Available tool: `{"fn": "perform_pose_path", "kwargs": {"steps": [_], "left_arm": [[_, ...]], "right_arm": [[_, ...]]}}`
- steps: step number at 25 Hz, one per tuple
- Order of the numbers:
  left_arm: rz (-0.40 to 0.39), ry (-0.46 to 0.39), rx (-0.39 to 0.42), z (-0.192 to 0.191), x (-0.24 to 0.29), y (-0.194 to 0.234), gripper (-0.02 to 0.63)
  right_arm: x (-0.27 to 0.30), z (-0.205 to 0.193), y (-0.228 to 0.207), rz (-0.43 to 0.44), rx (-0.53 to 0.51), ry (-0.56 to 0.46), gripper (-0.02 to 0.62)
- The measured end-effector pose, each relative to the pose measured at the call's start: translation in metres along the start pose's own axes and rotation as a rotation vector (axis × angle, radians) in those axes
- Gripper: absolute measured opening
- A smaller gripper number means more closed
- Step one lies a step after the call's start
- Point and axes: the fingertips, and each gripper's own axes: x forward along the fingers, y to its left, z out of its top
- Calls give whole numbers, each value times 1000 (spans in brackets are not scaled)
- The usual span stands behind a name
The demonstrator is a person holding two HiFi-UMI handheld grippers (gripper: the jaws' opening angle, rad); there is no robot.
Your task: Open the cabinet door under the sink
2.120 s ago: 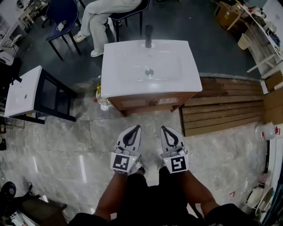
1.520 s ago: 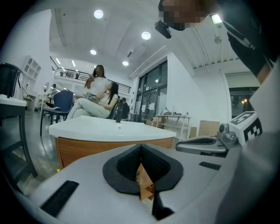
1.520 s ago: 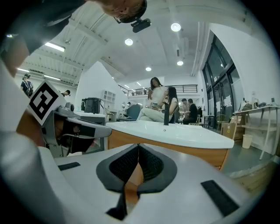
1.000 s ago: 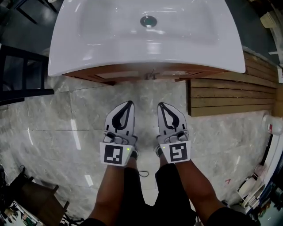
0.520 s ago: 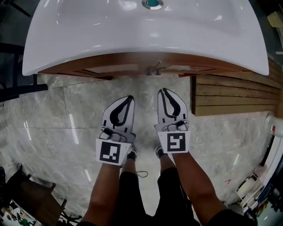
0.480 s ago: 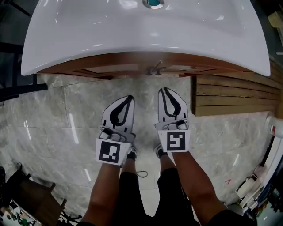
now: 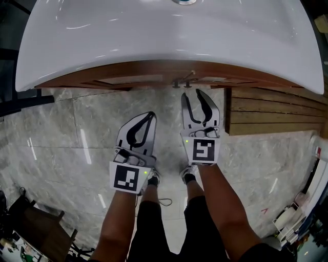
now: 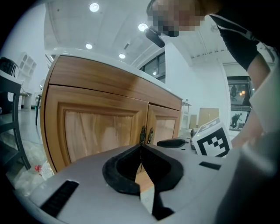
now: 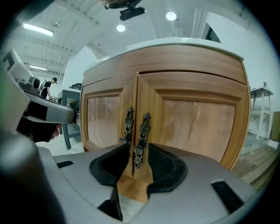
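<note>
**Grey Marble Floor Beneath a White, Spot-Lit Ceiling**

The floor [image 7: 66,138] was grey marble-patterned tile with pale seams, glossy enough to throw back streaks of light. Along its right edge ran a low platform of wooden planks [image 7: 277,110]. A black metal frame [image 7: 20,101] stood at the left edge. Dark furniture [image 7: 38,238] filled the near-left corner, and loose clutter [image 7: 298,224] lay at the near-right corner. Overhead, the white ceiling [image 8: 70,22] carried round recessed lamps [image 8: 94,7] and a long strip light [image 9: 38,29]. A dark-framed window [image 8: 156,68] was set in a white wall [image 8: 197,87]. A grey table [image 9: 72,94] stood well back.
</note>
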Motion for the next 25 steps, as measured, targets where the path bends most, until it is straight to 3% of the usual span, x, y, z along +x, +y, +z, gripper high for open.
{"fn": "perform_pose_path", "kwargs": {"steps": [15,25], "left_arm": [[-17,19,15,-9,-1,5,23],[-18,18,11,-9,-4,6,23]], "right_arm": [[27,-11,-1,-19,-13,2,123],[30,-14,-2,-67,36,30,101]]}}
